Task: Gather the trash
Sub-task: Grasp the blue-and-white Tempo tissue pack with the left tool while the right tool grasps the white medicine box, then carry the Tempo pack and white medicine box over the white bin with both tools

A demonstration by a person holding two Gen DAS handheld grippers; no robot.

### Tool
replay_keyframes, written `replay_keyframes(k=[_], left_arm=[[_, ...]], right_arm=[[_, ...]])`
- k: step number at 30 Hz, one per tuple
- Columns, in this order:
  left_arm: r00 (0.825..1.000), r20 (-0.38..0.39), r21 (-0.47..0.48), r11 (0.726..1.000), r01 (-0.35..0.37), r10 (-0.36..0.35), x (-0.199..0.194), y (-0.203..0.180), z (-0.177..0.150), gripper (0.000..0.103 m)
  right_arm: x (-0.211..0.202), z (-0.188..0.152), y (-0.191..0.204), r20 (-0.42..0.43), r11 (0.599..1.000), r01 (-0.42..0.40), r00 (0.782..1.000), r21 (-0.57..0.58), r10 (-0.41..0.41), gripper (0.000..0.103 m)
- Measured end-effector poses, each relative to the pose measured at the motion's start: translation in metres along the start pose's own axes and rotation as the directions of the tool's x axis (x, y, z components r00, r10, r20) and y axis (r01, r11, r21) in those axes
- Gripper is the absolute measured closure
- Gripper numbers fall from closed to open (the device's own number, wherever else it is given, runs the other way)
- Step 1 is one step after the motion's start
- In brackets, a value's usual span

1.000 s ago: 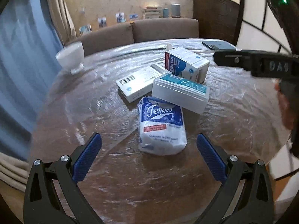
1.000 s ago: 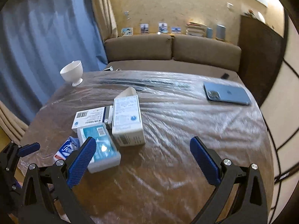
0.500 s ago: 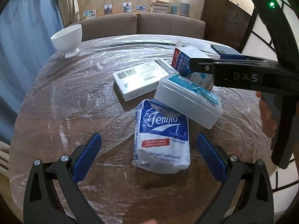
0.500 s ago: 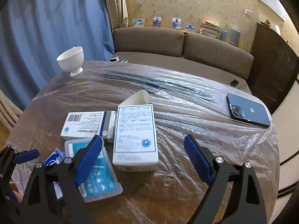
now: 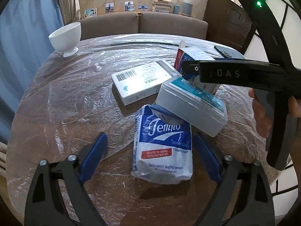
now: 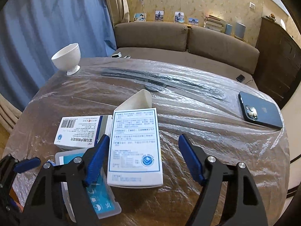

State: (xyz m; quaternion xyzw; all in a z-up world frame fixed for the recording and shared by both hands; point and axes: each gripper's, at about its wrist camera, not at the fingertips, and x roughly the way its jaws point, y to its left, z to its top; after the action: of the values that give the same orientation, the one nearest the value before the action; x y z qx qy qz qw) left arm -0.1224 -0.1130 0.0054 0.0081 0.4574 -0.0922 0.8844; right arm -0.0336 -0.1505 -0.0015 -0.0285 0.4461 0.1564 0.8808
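Note:
A blue-and-white tissue pack (image 5: 163, 146) lies on the film-covered table (image 5: 75, 98), between the fingers of my left gripper (image 5: 150, 158). Its jaws are closing, with a gap on both sides of the pack. A white medicine carton (image 6: 134, 146) with an open end flap sits between the fingers of my right gripper (image 6: 143, 160). Those jaws are closing too: the left pad is close beside the carton and the right pad stands apart. A flat barcode box (image 5: 143, 81) and a translucent teal-labelled case (image 5: 191, 105) lie between the two, the case resting on the pack's far end.
A white footed bowl (image 6: 67, 58) stands at the table's far left edge. A dark blue phone (image 6: 260, 113) lies at the right. A brown sofa (image 6: 188, 37) runs behind the table. The right gripper's black body (image 5: 235, 73) and a hand (image 5: 263, 116) cross the left wrist view.
Both grippers have come lower and nearer to the table. Their jaws have narrowed, the left around the tissue pack and the right around the carton.

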Motion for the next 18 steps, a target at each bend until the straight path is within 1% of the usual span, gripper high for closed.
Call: replay_keyframes(k=[2,4,5,6,7,12,16,18], left_arm=[[1.000,0.003,0.012,1.000,-0.002,0.002,0.001,-0.001,0.000,0.017],[1.000,0.005,0.036,0.999,-0.009,0.009,0.001,-0.004,-0.001,0.027],[1.000,0.008,0.047,0.999,-0.013,0.013,0.001,-0.006,-0.001,0.030],[1.000,0.011,0.055,0.998,-0.016,0.016,0.001,-0.007,-0.001,0.040],[1.000,0.016,0.066,0.998,-0.022,0.021,0.000,-0.008,-0.002,0.047],[0.999,0.030,0.081,0.996,-0.037,0.034,-0.004,-0.009,-0.003,0.050],[0.996,0.042,0.081,0.994,-0.077,0.074,-0.007,-0.007,-0.004,0.050],[0.997,0.044,0.077,0.994,-0.072,0.069,-0.009,-0.005,-0.004,0.050]], right_arm=[[0.002,0.001,0.001,-0.004,1.000,0.001,1.000,-0.005,-0.001,0.036],[0.004,0.001,0.002,-0.012,1.000,0.001,1.000,-0.009,-0.001,0.042],[0.006,0.001,0.003,-0.019,1.000,-0.002,1.000,-0.007,0.002,0.051],[0.007,0.001,0.003,-0.024,1.000,-0.006,1.000,-0.005,0.006,0.056],[0.006,0.000,0.002,-0.024,1.000,-0.007,1.000,-0.003,0.007,0.056],[0.000,-0.003,0.001,-0.010,1.000,-0.003,1.000,0.003,0.003,0.057],[-0.011,-0.005,-0.006,0.006,1.000,-0.001,1.000,0.031,0.001,0.057],[-0.019,-0.008,-0.010,0.012,0.999,-0.007,1.000,0.051,0.006,0.057]])
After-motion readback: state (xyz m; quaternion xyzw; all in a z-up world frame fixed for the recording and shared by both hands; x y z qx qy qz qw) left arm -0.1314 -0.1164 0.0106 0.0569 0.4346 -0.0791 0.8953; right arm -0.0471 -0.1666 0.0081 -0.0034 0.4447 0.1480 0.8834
